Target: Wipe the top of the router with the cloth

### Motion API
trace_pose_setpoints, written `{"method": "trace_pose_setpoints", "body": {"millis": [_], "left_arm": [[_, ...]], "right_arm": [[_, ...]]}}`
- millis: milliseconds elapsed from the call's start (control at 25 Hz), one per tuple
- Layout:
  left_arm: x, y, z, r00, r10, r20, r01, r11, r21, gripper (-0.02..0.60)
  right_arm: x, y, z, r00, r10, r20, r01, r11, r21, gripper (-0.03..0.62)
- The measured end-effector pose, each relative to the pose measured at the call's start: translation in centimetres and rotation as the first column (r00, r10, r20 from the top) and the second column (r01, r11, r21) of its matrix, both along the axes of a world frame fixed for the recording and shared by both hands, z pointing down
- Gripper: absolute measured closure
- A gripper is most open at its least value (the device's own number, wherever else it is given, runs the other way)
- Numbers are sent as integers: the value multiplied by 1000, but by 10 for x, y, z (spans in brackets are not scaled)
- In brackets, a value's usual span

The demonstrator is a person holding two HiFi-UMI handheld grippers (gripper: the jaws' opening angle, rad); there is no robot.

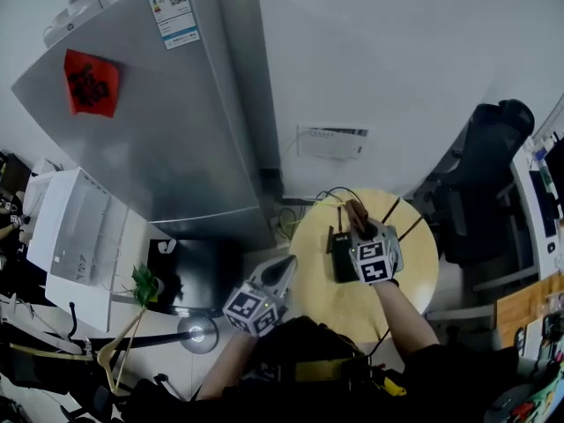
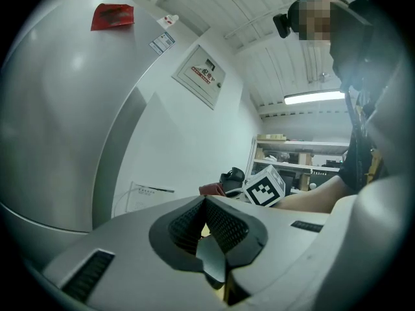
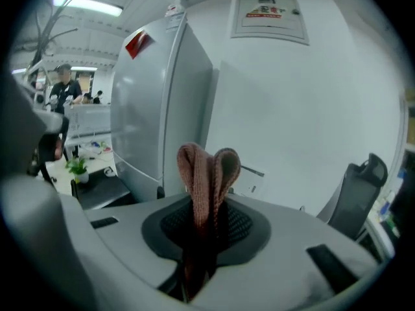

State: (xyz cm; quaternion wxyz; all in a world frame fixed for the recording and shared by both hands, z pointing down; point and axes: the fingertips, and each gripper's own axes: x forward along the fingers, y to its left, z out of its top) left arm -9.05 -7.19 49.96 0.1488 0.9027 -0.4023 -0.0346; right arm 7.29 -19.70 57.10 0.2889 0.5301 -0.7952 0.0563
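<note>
1. A silver refrigerator (image 1: 167, 104) fills the head view's 10 o'clock area.
2. The round wooden bench (image 1: 414, 263) lies at 4 o'clock of centre, with a black office chair (image 1: 480, 183) off its 2 o'clock edge.
3. The right tool (image 1: 361, 232) reaches over the middle of the bench; its own view shows the jaws clamped on the cloth (image 3: 207, 173).
4. The left tool (image 1: 282, 276) hangs off the bench's 8 o'clock edge, jaws closed and empty in its own view (image 2: 207, 203).
5. The black router (image 1: 340, 261) sits on the bench, towards 9 o'clock of its centre.
6. The brownish cloth (image 1: 355, 211) sticks out at the router's 12 o'clock end; I cannot tell whether they touch.
</note>
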Motion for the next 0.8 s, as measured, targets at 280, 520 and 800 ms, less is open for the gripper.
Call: {"method": "trace_pose_setpoints", "body": {"millis": [280,520,800], "left_arm": [[17,-4,3,1000,25,9,-25,999,-30,589],[9,-3,17,999,-14,38,17,997,-79,589],[-12,-4,30,995,-84,53,90,988,-124,589]], "right_arm": [[29,30,76,949,-132,-286,91,984,-154,528],[41,26,122,939,-159,-306,72,958,-276,528],[45,-5,137,905,-156,-396,36,955,-294,528]]}}
